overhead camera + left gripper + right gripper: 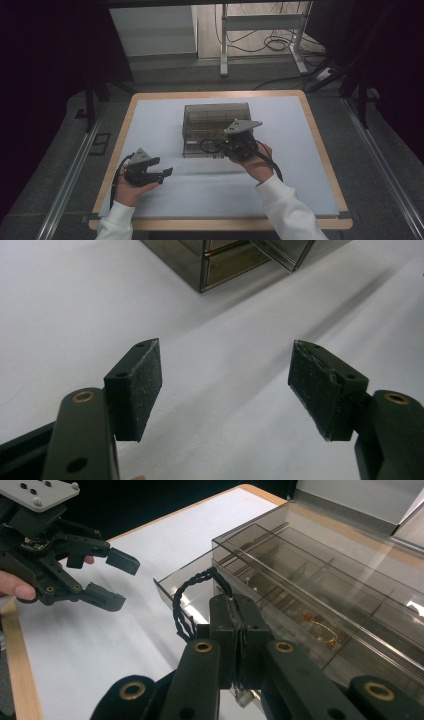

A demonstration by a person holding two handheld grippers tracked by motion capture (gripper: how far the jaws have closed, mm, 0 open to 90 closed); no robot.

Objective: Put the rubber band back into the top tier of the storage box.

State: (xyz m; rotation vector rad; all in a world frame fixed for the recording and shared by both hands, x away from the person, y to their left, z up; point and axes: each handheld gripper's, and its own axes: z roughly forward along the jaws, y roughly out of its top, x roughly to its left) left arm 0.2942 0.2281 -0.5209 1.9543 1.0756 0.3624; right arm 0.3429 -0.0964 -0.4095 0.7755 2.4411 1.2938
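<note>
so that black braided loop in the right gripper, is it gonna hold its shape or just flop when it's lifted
Probably flops: the black braided loop looks like twisted cord, curving loosely where it leaves the right gripper, whose jaws are shut on it. It seems light and thin. It hangs over the open drawer of the smoky plastic box and might snag its edge.

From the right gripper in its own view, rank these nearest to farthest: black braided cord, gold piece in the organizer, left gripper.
1. Black braided cord: pinched in the right gripper, looping up to its left.
2. Gold piece: to its right, in an organizer compartment.
3. Left gripper: far left, over the white mat.
</note>
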